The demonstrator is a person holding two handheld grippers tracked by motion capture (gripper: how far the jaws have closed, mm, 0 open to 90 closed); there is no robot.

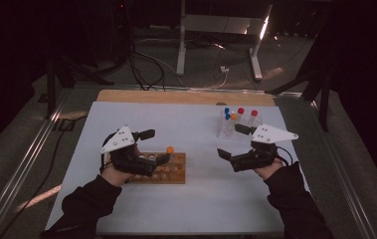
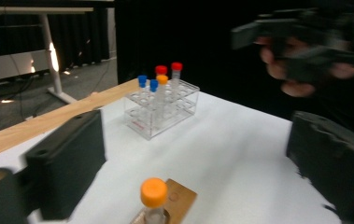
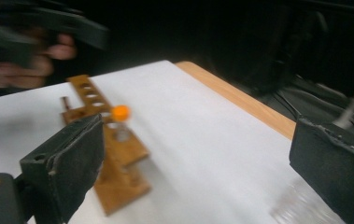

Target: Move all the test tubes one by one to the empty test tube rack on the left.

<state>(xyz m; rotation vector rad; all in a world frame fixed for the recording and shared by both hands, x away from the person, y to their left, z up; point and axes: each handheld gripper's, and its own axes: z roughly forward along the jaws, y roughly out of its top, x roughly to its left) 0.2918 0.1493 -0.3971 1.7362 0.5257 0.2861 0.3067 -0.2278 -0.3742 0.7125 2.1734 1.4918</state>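
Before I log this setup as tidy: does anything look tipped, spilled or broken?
Nothing stands out. The orange-capped tube stands upright in the wooden rack, the other capped tubes stand upright in the clear rack, and the white table cover shows no spill.

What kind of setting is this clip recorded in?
Probably a lab-style recording bench in a dark, curtained room: a clear tube rack with capped tubes, a wooden rack, and cables on the floor.

Wooden racks (image 1: 162, 169): one
Clear racks (image 2: 161, 109): one
Orange-capped tubes (image 2: 154, 199): two
Red-capped tubes (image 2: 176, 74): two
Blue-capped tubes (image 2: 142, 84): two
Hand-held grippers (image 1: 154, 147): two
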